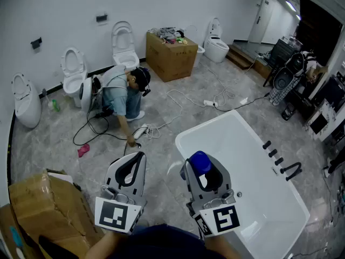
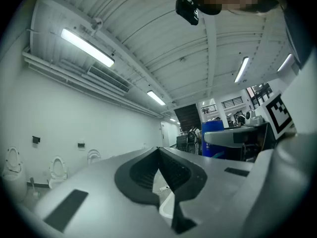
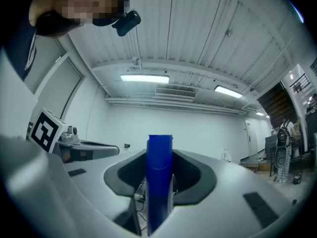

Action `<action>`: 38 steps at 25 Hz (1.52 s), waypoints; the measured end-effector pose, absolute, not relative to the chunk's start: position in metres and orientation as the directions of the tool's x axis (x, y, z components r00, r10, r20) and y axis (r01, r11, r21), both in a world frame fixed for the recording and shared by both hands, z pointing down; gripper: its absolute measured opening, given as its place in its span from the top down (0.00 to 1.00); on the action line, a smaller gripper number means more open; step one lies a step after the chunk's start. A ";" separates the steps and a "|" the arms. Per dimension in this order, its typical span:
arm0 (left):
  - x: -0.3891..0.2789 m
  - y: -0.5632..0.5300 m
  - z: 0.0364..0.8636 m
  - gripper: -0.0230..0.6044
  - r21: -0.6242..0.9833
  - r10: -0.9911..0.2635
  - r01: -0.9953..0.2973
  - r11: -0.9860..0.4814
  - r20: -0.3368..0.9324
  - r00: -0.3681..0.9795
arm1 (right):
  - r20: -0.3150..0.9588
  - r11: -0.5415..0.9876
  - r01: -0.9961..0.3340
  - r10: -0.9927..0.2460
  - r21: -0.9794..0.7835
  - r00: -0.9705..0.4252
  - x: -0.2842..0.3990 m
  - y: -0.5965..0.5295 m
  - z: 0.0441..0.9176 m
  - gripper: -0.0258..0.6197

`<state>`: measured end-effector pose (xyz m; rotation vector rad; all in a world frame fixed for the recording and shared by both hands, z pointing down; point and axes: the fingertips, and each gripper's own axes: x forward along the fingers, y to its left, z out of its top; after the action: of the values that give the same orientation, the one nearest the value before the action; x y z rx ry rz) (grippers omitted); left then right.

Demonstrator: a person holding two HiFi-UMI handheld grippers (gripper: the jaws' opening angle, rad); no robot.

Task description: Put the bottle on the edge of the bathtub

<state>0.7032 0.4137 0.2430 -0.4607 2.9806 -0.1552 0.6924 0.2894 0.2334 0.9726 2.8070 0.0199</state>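
Observation:
The blue bottle [image 1: 200, 162] stands upright between the jaws of my right gripper [image 1: 202, 172], which is shut on it and held up over the floor by the near left corner of the white bathtub [image 1: 181, 143]. In the right gripper view the bottle [image 3: 159, 177] fills the gap in that gripper [image 3: 159, 155], cap up toward the ceiling. My left gripper [image 1: 140, 156] hangs to the left of it, shut with nothing held; its tips meet in the left gripper view [image 2: 158, 150]. There the bottle [image 2: 212, 133] shows at the right.
A black faucet [image 1: 291, 170] and knobs sit on the tub's right rim. A person [image 1: 121, 93] crouches on the floor among cables [image 1: 178, 99]. Toilets [image 1: 73, 72] line the wall. Cardboard boxes stand at the back [image 1: 171, 55] and near left [image 1: 43, 204].

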 end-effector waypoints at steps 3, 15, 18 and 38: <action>0.701 0.404 0.244 0.92 -0.118 -0.298 -0.286 0.951 -0.100 -0.949 | -0.160 0.786 0.614 0.616 0.068 -0.771 0.689 0.280 0.234 0.70; 0.667 0.398 0.250 0.92 -0.102 -0.290 -0.280 0.955 -0.101 -0.952 | -0.139 0.764 0.643 0.642 0.045 -0.754 0.656 0.289 0.248 0.70; 0.644 0.402 0.251 0.92 -0.109 -0.291 -0.279 0.954 -0.115 -0.950 | -0.125 0.774 0.631 0.631 0.047 -0.765 0.635 0.292 0.256 0.70; 0.359 0.503 0.251 0.92 -0.133 -0.462 -0.447 0.884 -0.116 -0.879 | -0.116 0.900 0.435 0.436 0.040 -0.892 0.366 0.368 0.254 0.70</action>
<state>0.3588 0.5027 0.2513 -0.7056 2.9087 -0.1541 0.3661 0.3678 0.2541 0.6773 2.9420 0.0189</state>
